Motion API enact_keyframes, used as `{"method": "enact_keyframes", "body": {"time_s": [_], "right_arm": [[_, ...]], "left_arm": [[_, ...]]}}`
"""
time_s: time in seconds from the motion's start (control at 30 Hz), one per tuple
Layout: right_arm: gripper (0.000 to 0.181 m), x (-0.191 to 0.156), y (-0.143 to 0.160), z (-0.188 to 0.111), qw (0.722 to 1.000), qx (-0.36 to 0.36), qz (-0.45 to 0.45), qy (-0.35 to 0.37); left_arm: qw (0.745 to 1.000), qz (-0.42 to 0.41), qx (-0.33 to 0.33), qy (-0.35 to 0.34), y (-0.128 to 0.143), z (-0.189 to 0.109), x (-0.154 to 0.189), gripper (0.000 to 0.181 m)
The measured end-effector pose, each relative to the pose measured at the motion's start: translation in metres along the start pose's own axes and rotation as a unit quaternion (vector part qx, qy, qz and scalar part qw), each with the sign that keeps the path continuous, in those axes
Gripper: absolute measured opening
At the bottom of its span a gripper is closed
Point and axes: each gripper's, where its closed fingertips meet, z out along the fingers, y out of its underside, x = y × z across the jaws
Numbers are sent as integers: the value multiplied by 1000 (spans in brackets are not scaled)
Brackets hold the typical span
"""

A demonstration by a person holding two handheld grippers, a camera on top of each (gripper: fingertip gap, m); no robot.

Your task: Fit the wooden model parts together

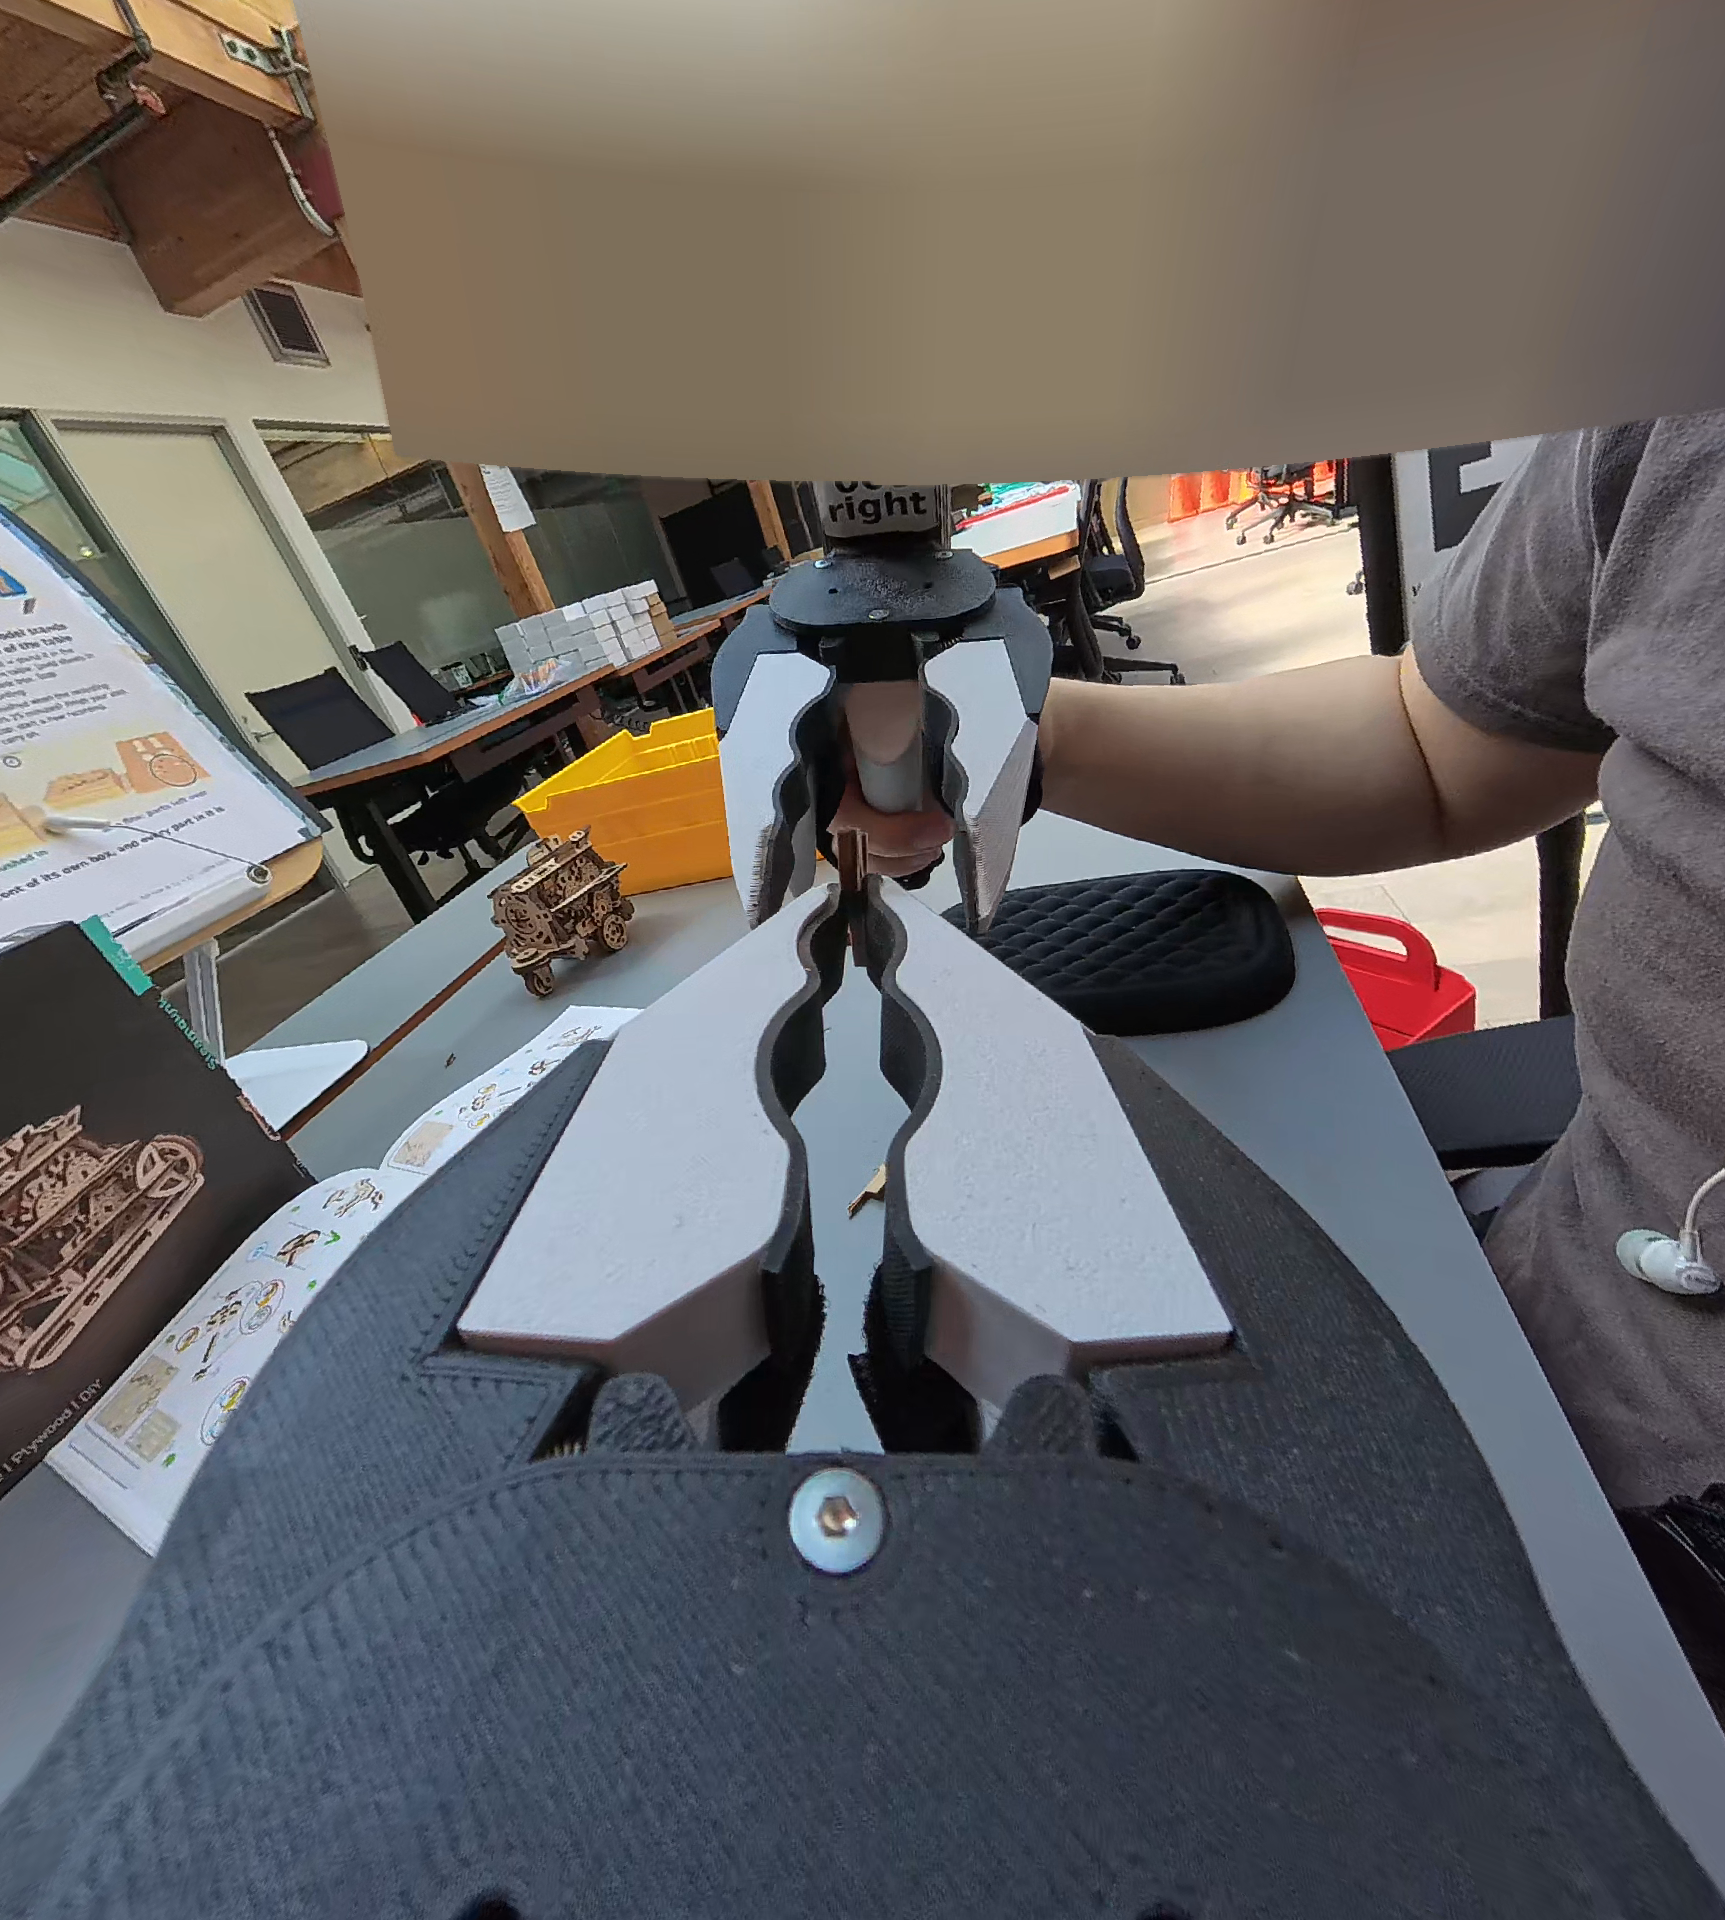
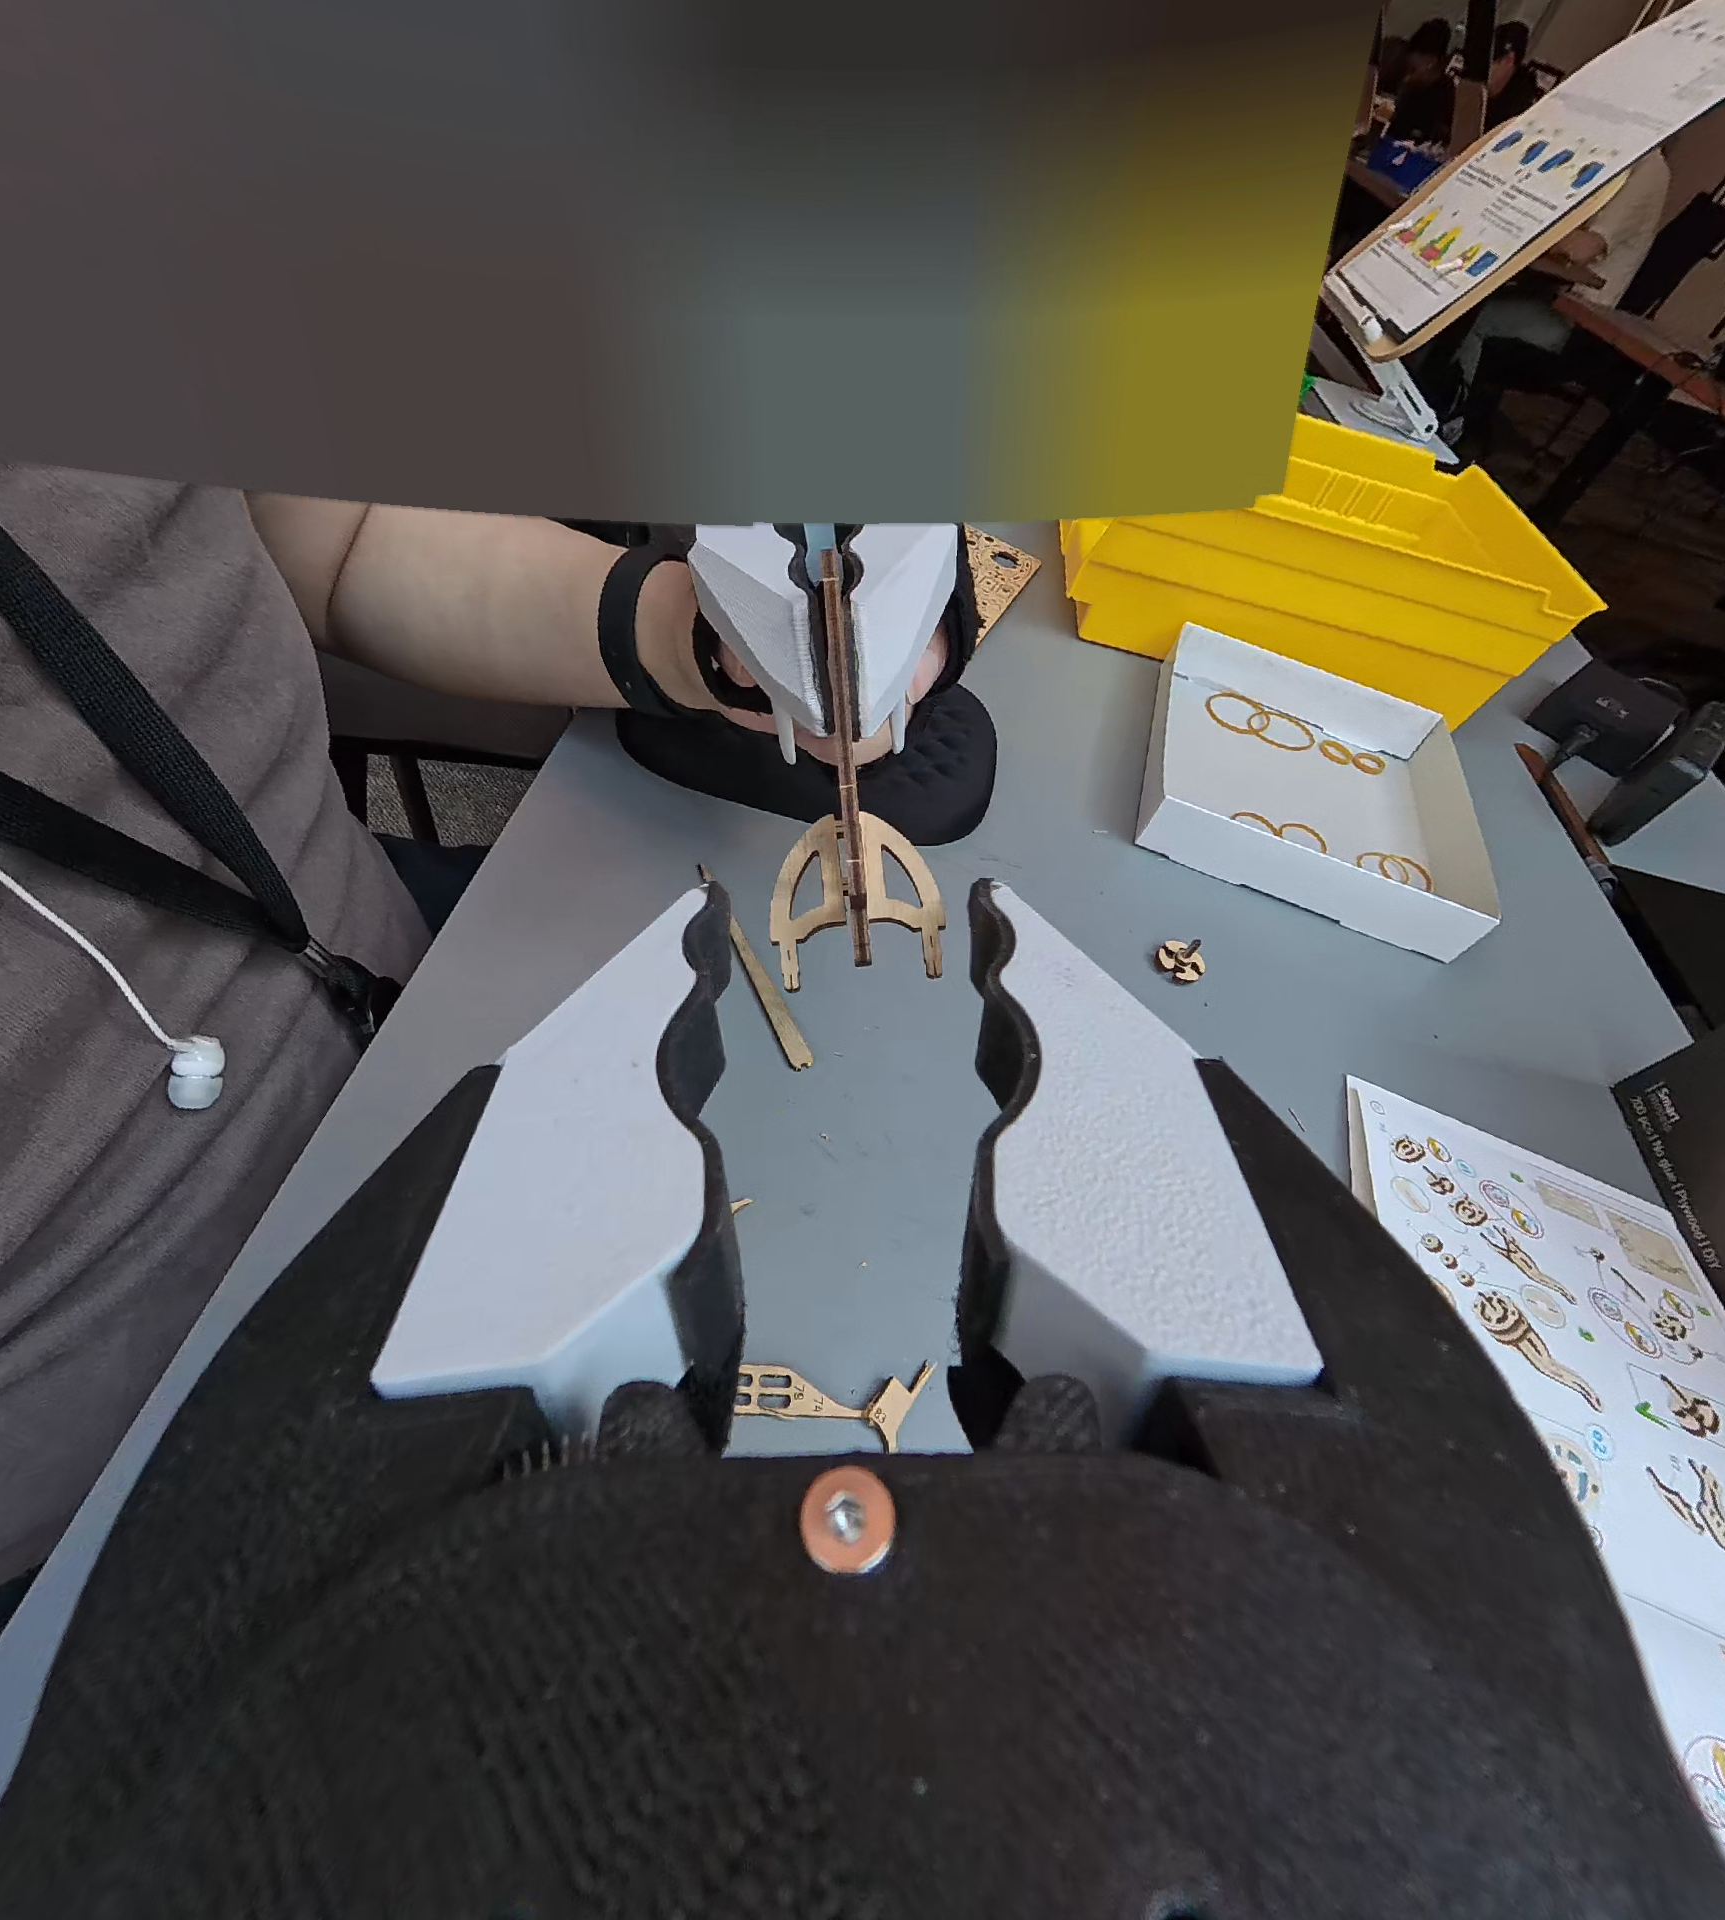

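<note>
Above the grey table [image 2: 1253, 1039], the left gripper [image 2: 827, 717] clenches a thin plywood strip already slotted through an arched plywood frame [image 2: 806, 899], while the right gripper [image 2: 853, 914] hangs released, loose pieces remaining.

Yellow bin [image 2: 1357, 592], quilted black pad [image 1: 1138, 951]

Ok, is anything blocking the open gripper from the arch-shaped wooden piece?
Nothing visible. The right gripper, open, faces the arch piece, which hangs on the wooden strip in the left gripper; a loose stick lies off to one side.
</note>
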Motion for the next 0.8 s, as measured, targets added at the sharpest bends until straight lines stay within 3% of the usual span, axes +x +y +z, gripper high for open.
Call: {"method": "enact_keyframes", "body": {"time_s": [0.03, 0.17, 0.4, 0.5, 0.63, 0.8], "right_arm": [[37, 0, 0, 0, 1000, -2, -1, -2], [45, 4, 4, 3, 1000, -12, 5, 4], [34, 6, 6, 9, 1000, -2, 8, 4], [34, 10, 13, 10, 1000, -5, 23, 10], [34, 21, 35, 7, 998, -32, 47, 37], [34, 51, 88, -5, 982, -88, 134, 99]], "left_arm": [[1000, 0, 1, -1, 0, 0, 0, 0], [1000, -6, 2, -4, 2, -1, -3, 0], [1000, -19, 3, -6, 4, -2, -5, 0], [999, -45, 8, -22, 7, -4, -12, 18], [996, -88, 8, -34, 15, -13, -23, 28], [989, -137, -4, -53, 27, -27, -39, 29]]}}
